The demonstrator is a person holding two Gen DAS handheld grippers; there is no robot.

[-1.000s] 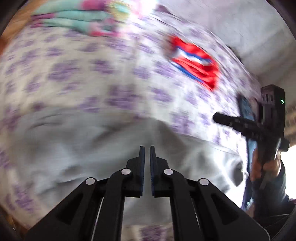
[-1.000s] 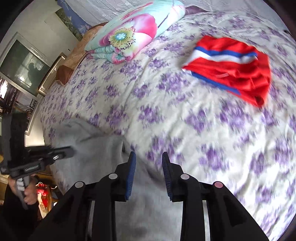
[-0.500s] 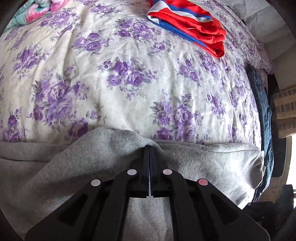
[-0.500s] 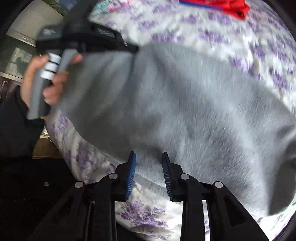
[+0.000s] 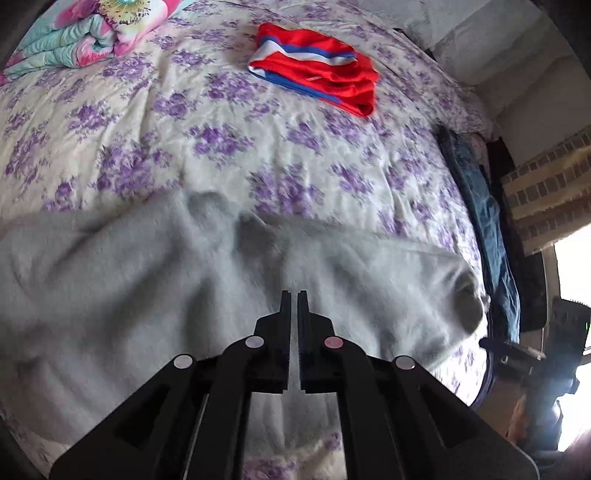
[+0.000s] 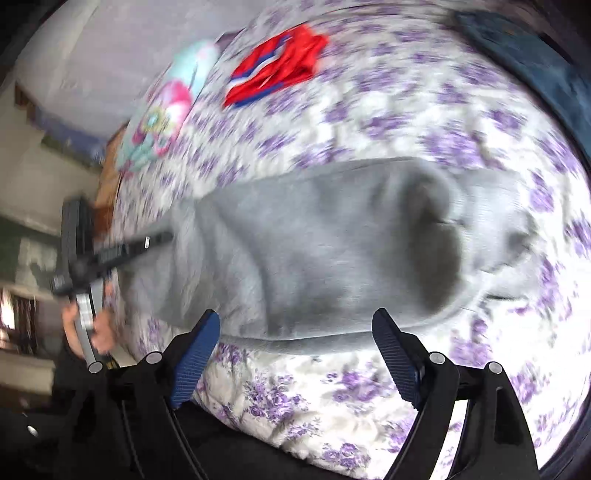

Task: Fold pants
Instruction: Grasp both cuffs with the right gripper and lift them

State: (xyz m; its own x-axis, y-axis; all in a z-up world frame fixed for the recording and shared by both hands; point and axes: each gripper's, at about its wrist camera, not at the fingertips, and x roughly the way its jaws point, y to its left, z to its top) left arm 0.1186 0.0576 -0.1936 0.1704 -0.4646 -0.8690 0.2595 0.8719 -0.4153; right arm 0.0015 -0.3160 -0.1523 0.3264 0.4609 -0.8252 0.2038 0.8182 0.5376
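Observation:
Grey pants (image 5: 147,280) lie across the near edge of a bed with a purple-flowered cover (image 5: 221,122). My left gripper (image 5: 294,295) hovers above the pants with its jaws nearly together and nothing between them. In the right wrist view the pants (image 6: 332,236) show a waist opening at the right. My right gripper (image 6: 295,325) is wide open just short of the pants' near edge. The left gripper shows there at the pants' left end (image 6: 110,254). The right gripper shows at the far right of the left wrist view (image 5: 532,354).
A folded red, white and blue garment (image 5: 317,70) lies at the far side of the bed. A floral folded blanket (image 5: 85,33) sits at the far left. Dark blue cloth (image 5: 487,229) hangs along the right bed edge. A wall and window stand at the right.
My left gripper has let go of the grey pants' edge and lifted back. My right gripper has opened wide and swung to face the waist end.

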